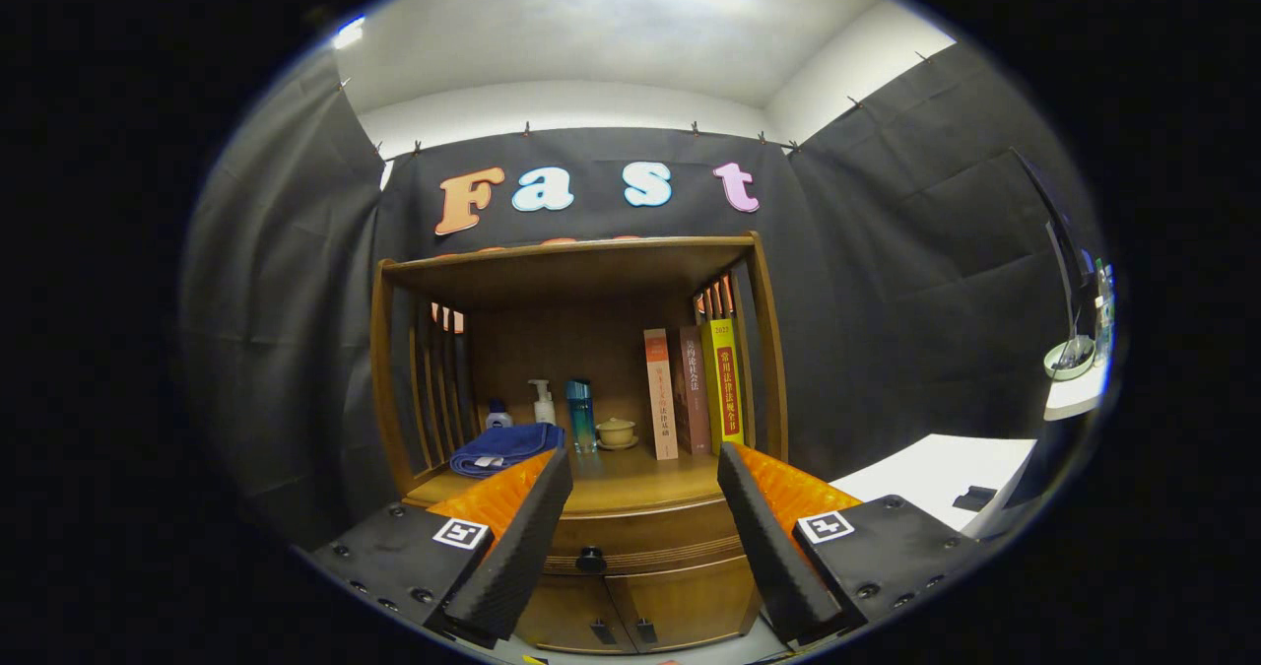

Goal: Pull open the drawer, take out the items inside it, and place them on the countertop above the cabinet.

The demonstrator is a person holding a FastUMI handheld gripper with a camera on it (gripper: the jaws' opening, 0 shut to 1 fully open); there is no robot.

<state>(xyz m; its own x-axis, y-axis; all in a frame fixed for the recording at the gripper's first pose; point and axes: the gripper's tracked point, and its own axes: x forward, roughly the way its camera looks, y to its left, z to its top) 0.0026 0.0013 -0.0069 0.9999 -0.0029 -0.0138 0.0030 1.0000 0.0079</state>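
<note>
Gripper view: closed drawer (645, 535) sits just ahead, between the spread claw (645, 468) fingers.

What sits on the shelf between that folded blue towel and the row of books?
In the gripper view, between the blue towel and the books: a white pump bottle, a blue bottle and a small lidded cup.

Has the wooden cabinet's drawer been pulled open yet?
No, the wooden drawer sits flush with its round dark knob ungrasped between the open tool fingers.
</note>
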